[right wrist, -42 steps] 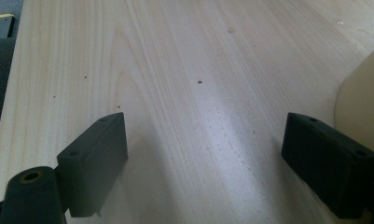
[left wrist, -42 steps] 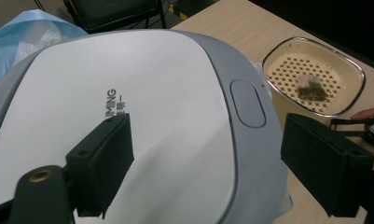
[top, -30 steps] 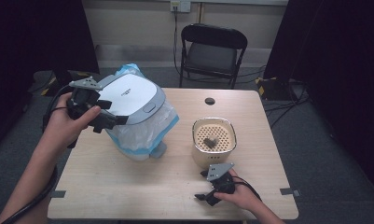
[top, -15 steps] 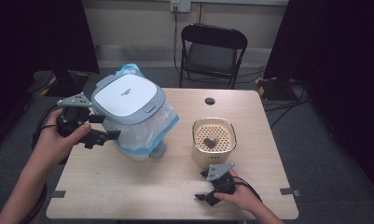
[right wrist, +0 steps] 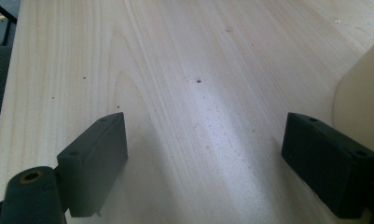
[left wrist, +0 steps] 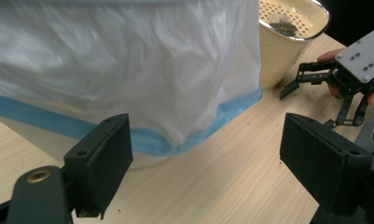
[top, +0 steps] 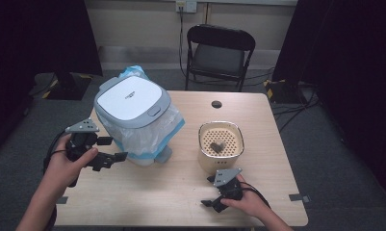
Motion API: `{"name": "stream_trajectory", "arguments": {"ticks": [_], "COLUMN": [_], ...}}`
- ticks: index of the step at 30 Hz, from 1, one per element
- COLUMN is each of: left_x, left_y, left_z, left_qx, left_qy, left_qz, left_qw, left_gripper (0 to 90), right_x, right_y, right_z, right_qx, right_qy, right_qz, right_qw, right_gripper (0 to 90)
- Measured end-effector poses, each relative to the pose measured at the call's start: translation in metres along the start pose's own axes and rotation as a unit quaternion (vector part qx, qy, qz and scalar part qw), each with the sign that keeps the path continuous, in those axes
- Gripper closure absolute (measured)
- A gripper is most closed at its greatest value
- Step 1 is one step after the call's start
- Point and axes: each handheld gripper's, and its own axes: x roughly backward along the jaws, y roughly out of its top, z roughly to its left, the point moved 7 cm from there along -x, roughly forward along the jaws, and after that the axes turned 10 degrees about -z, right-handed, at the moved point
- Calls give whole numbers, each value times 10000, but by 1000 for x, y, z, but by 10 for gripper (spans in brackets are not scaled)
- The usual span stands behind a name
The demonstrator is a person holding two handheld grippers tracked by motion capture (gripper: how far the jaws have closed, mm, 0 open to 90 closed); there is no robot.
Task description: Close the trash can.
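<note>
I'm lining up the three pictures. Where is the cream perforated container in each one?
High view: container right of centre, just above the right gripper.
Left gripper view: top right, beside the bagged bin.
Right gripper view: cream wall at the right edge.
Shared landmark: the wooden table.

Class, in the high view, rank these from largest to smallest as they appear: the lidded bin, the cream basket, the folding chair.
1. Lidded bin
2. Folding chair, close to the bin's size but farther from the camera, so unsure
3. Cream basket

Wooden table [top: 181,192]: lidded bin [top: 133,110], cream basket [top: 221,144], probably grommet [top: 216,104].
</note>
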Motion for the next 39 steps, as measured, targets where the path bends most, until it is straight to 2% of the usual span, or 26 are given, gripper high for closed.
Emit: {"name": "stream_trajectory", "arguments": {"ticks": [12, 21, 24, 27, 34, 39], "left_x": [-16, -42, -54, -66, -88, -101], "left_y": [-35, -55, -64, -74, -91, -101], "left_z": [-11, -27, -34, -40, -56, -67], "left_qx": [-42, -72, -196, -274, -313, -394], "left_qy": [-179, -413, -470, -544, -792, -997], "left_qz": [103, 185, 244, 346, 419, 531], "left_qw": [9998, 9989, 9984, 9975, 9955, 9928], "left_gripper": [165, 165, 165, 165, 165, 165], "right_x": [0, 0, 0, 0, 0, 0], "right_y": [0, 0, 0, 0, 0, 0], "right_z": [0, 0, 0, 0, 0, 0], "right_qx": [-7, -12, -13, -11, -12, -12], "right_qy": [14, 3, 3, 2, 3, 3], "right_qz": [8, 8, 8, 8, 8, 9], "right_qw": [10000, 10000, 10000, 10000, 10000, 10000], "right_gripper": [134, 135, 135, 135, 135, 135]}}
